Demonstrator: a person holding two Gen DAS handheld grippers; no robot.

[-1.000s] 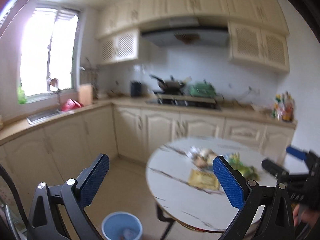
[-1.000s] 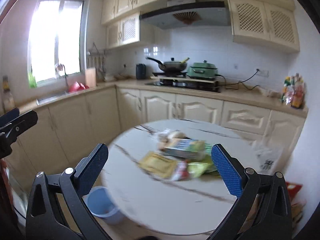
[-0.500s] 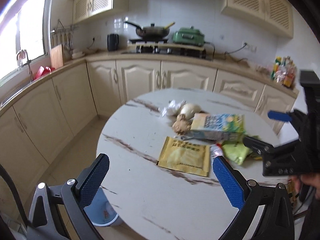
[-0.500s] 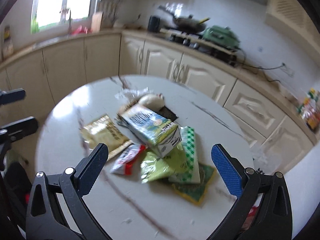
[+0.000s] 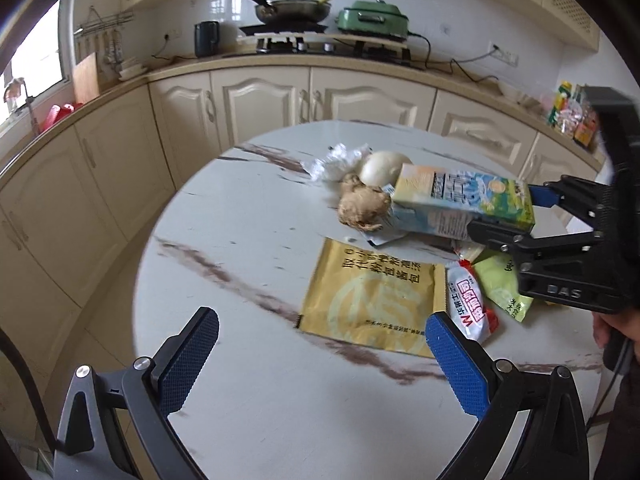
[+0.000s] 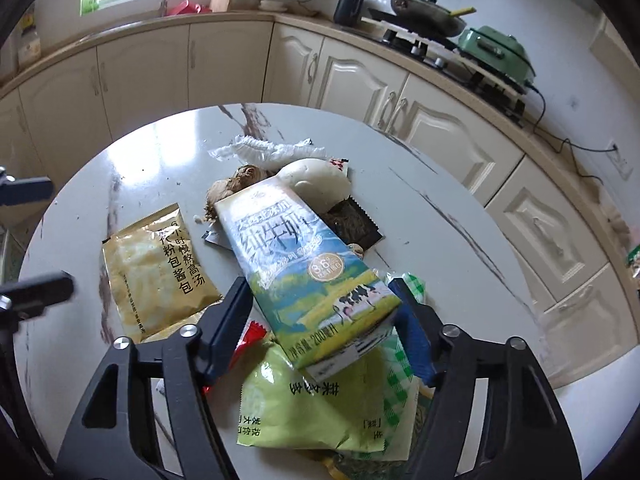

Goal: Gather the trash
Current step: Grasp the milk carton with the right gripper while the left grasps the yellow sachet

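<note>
The milk carton (image 6: 308, 276) lies on the trash pile at the centre of the round table (image 6: 460, 280), its near end between the jaws of the right gripper (image 6: 320, 300), which have just been closing and now pinch its sides. The left gripper (image 5: 316, 344), jaws spread and empty, hovers with the yellow sachet (image 5: 372, 304) at 12 o'clock.
</note>
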